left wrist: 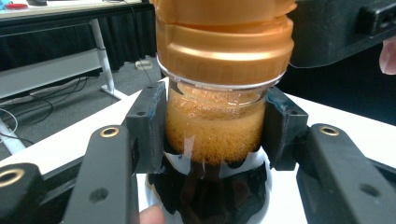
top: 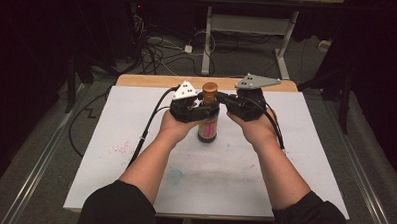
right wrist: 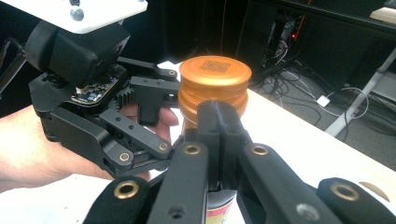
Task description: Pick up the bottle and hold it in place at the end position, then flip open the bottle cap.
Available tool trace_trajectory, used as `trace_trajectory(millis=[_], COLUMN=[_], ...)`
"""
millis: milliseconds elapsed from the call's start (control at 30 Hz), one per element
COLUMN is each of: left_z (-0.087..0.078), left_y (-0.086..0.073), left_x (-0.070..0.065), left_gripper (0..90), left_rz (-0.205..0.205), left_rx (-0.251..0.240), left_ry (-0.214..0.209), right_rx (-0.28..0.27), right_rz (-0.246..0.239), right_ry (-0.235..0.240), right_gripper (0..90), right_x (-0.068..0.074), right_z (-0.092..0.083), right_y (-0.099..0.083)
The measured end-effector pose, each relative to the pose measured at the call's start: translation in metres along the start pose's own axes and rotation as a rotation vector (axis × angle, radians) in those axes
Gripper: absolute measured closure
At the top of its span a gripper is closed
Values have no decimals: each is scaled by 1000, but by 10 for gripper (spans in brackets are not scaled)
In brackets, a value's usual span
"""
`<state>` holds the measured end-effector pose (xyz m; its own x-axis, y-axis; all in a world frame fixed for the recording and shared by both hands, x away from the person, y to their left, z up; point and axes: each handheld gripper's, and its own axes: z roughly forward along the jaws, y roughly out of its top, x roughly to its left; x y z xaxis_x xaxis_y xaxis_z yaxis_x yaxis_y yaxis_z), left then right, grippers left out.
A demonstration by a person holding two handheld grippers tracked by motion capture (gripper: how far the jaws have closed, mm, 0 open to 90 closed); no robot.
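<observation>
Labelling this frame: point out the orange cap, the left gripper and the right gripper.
orange cap (right wrist: 215, 70), right gripper view, on its flat top.
left gripper (left wrist: 215, 133), left gripper view, midway between the jaws clamping the bottle neck.
right gripper (right wrist: 218, 122), right gripper view, where the shut jaws meet.

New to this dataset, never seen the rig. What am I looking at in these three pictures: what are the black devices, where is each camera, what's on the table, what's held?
No robot arm here: a person holds a hand-operated two-jaw gripper in each hand. The high view looks down on a white table from above the person's side. The other two cameras ride on the grippers and look along their black jaws.

One thing stands on the table: a bottle of dark liquid with an orange cap and a layer of foam under it.

The left gripper is clamped on the bottle's neck, just below the cap. The right gripper has its jaws shut together, their tips at the side of the cap; whether they touch it is unclear.
</observation>
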<state>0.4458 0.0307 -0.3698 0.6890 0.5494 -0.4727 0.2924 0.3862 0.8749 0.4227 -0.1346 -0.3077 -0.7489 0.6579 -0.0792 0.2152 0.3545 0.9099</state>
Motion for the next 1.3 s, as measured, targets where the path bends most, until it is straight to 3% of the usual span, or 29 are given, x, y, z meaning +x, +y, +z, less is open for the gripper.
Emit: trace_trajectory(millis=[1300], left_z=[-3], left_y=[-1], left_x=[1], left_gripper=[467], left_rz=[-5], left_rx=[-14], left_ry=[-5], right_rx=[-27], right_rz=[-3], right_ry=[-7], right_gripper=[900], right_x=[4], right_z=[1], right_y=[11])
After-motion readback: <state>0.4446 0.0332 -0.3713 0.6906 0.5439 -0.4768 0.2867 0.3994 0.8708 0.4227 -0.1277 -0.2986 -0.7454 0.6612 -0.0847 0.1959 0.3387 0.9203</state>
